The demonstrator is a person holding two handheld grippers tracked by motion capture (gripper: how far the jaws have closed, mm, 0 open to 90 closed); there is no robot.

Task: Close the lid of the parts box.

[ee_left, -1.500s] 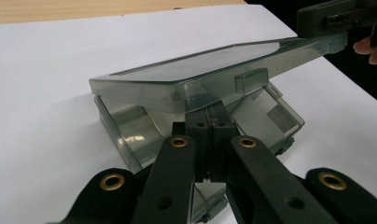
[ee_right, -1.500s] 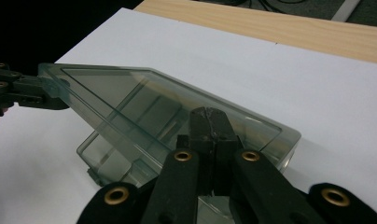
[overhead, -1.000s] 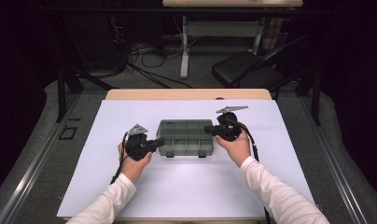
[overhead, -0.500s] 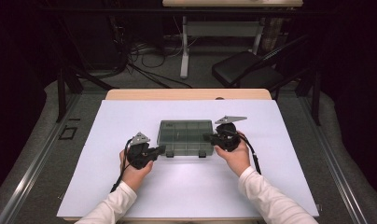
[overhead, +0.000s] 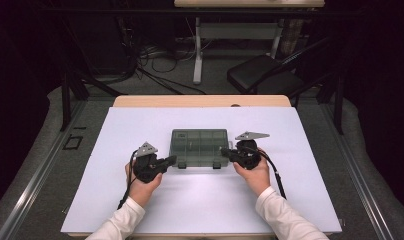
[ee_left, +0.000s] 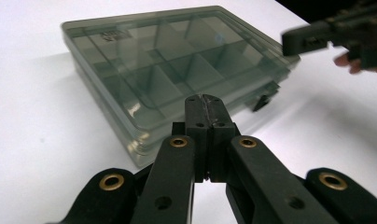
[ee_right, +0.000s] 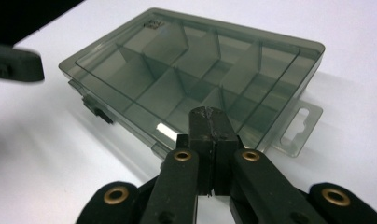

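A smoky-grey clear plastic organizer box [overhead: 199, 147] with its lid down lies flat on the white table cover [overhead: 205, 200]; inner dividers show through the lid [ee_left: 177, 60] [ee_right: 200, 70]. My left gripper [overhead: 171, 160] is shut, its tips at the box's front left corner, and whether they touch it cannot be told. My right gripper [overhead: 224, 152] is shut too, its tips at the front right corner. In the left gripper view the shut jaws [ee_left: 204, 100] point over the box's near corner. In the right gripper view the shut jaws [ee_right: 207, 114] reach over the box edge beside its hang tab [ee_right: 301, 126].
Two small latches [overhead: 217, 164] sit on the box's front edge. The wooden table edge [overhead: 200, 101] runs along the back. Beyond it stand a black chair [overhead: 262, 75], cables on the floor and a second table's legs [overhead: 197, 55].
Both grippers came down toward the table's front and closed in on the box's front corners. The box has not visibly moved.
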